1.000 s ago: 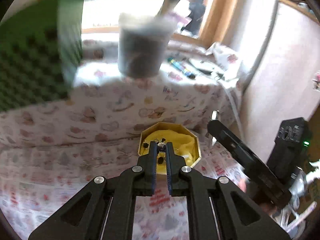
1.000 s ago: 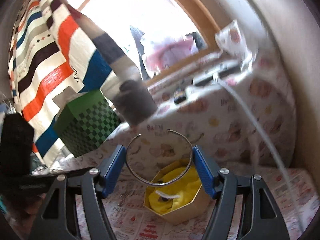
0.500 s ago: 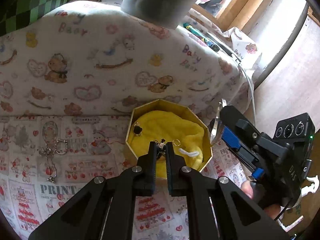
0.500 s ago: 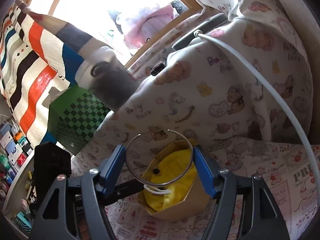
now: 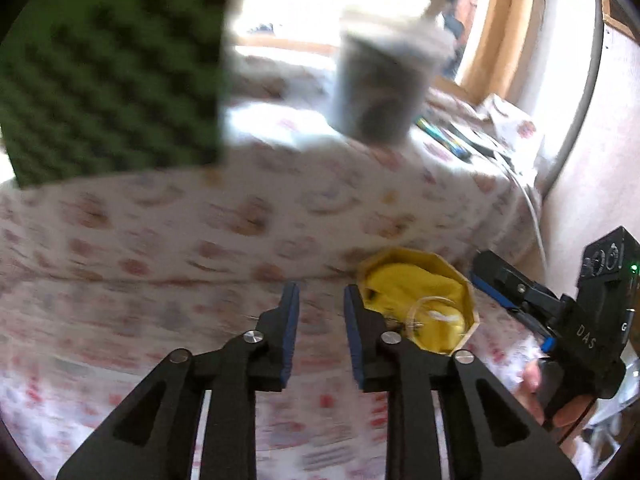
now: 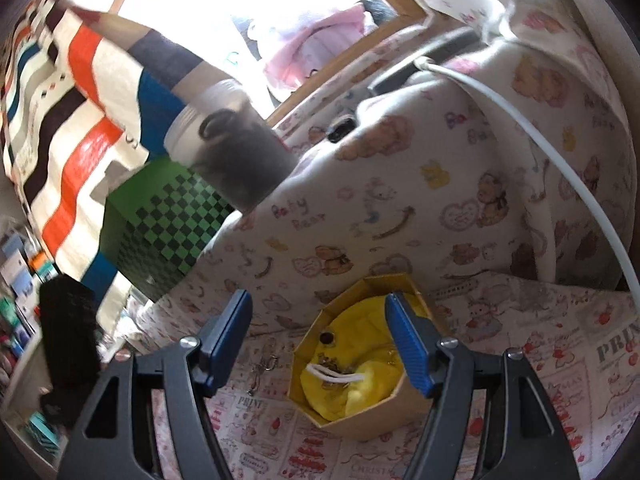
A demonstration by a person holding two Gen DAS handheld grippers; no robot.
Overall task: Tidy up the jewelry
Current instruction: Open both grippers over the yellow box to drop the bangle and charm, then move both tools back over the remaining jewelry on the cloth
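Note:
A gold octagonal box (image 5: 468, 292) with a yellow cloth lining (image 6: 360, 384) sits on the printed table cover. Small jewelry pieces and a silver bangle (image 5: 430, 312) lie inside it. My left gripper (image 5: 320, 312) is open and empty, just left of the box. My right gripper (image 6: 320, 328) is open and empty, above and around the box in its own view; it also shows in the left wrist view (image 5: 516, 292) to the right of the box. A small silver chain piece (image 6: 264, 368) lies on the cover left of the box.
A cloth-covered mound (image 6: 400, 200) rises behind the box. A grey lidded jar (image 6: 232, 152) and a green checkered box (image 6: 168, 232) stand on or behind it. A white cable (image 6: 540, 152) runs down the right side. A wall stands at the right (image 5: 592, 184).
My left gripper let go of the small jewelry piece, opened and moved left of the box. My right gripper released the silver bangle, which now lies in the box.

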